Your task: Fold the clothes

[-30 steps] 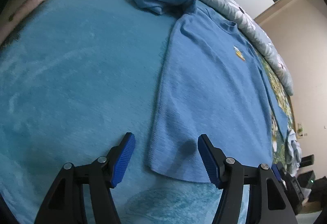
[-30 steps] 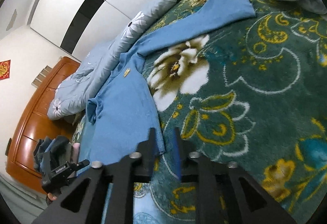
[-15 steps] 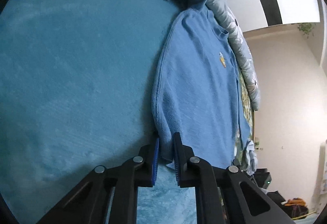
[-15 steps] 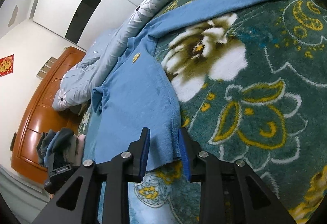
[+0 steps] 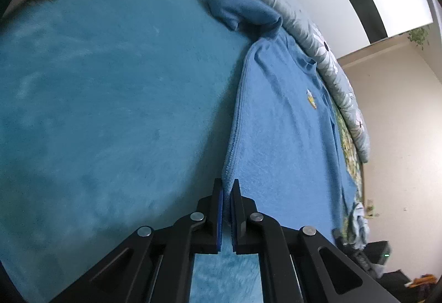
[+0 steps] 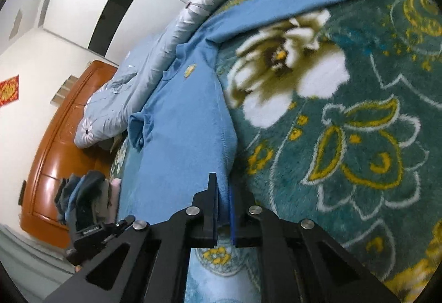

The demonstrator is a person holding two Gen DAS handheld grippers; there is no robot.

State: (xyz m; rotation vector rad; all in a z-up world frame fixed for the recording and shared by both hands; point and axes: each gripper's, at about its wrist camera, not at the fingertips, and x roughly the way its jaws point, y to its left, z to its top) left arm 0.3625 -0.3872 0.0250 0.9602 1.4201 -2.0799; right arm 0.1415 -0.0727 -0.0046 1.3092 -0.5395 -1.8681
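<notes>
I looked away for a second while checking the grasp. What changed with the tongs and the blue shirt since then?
Both took hold of the hem. The left tongs, wide open astride the blue shirt corner, shut on it. The right tongs, nearly shut beside the other corner, clamped onto it. The shirt stayed flat on the blanket, both sleeves as before.

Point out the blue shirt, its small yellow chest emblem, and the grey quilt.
blue shirt (image 5: 281,142), left wrist view, middle of the body panel.
yellow emblem (image 5: 311,99), left wrist view, the emblem itself.
grey quilt (image 6: 143,82), right wrist view, bunched fold near the collar.
</notes>
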